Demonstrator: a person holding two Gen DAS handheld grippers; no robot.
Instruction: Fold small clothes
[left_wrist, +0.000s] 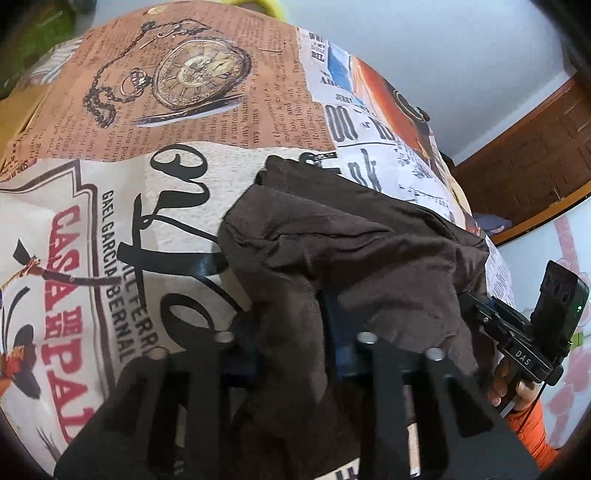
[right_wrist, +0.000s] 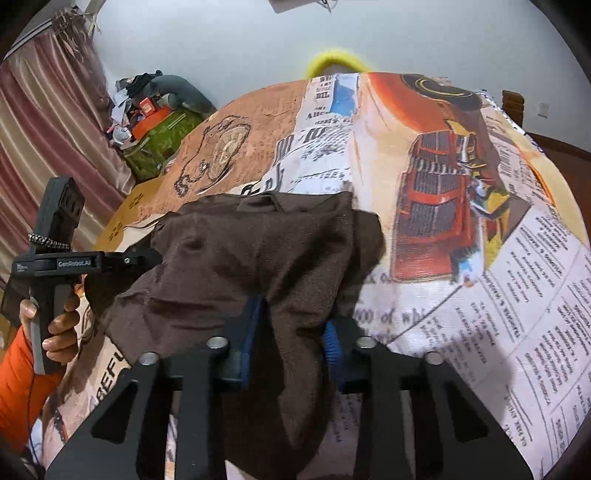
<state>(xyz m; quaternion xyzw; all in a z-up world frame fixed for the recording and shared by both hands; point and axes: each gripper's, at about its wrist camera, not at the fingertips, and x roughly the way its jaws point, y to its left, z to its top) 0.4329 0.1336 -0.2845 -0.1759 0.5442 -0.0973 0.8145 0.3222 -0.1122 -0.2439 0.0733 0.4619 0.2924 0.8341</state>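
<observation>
Nearest the lens: left tool (left_wrist: 291, 343), pressed onto a bunched edge of the brown garment (left_wrist: 351, 243), cloth squeezed between blue pads. Same for the right tool (right_wrist: 291, 332), pinching another fold of that garment, blue pads (right_wrist: 249, 332) showing either side. Garment crumpled on the printed cloth (left_wrist: 110, 229) covering the bench, near edge raised off it by both tools, far edge resting just short of the pocket-watch print (left_wrist: 199, 70). Risks from here, judged: thick uneven bunches slipping free under pull; unequal lift from either tool skewing the fold line; printed cloth dragged along with the garment.
</observation>
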